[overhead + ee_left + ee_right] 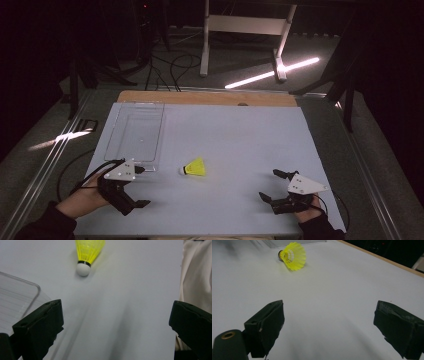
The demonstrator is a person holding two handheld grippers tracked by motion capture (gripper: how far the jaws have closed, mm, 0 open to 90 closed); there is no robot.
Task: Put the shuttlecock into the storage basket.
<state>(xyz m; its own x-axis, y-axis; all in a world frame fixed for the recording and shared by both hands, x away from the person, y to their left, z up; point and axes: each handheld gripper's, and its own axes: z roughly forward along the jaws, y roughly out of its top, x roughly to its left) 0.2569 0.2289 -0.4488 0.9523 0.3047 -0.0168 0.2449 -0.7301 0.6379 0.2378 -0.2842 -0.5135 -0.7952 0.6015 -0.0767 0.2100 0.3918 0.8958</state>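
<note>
I held my left gripper (141,186) low over the near left corner of the pale grey bench (240,135), its black jaws spread wide with nothing between them. My right gripper (274,184) sat at the near right corner, likewise released, jaws well apart and empty. In both gripper views the padded jaws stood far to either side over bare bench top.

Between the two grippers and a little farther out lay the yellow plastic shuttlecock with a white rounded cork tip (194,167), on its side on the bench, tip pointing toward my left and skirt toward my right. A thin black band ringed it where the tip met the skirt. It was apart from both grippers.

Just beyond my left gripper stood the clear plastic rectangular tray (112,131), near the shuttlecock but not touching it. I could read no brand, label or writing on any of these things.
</note>
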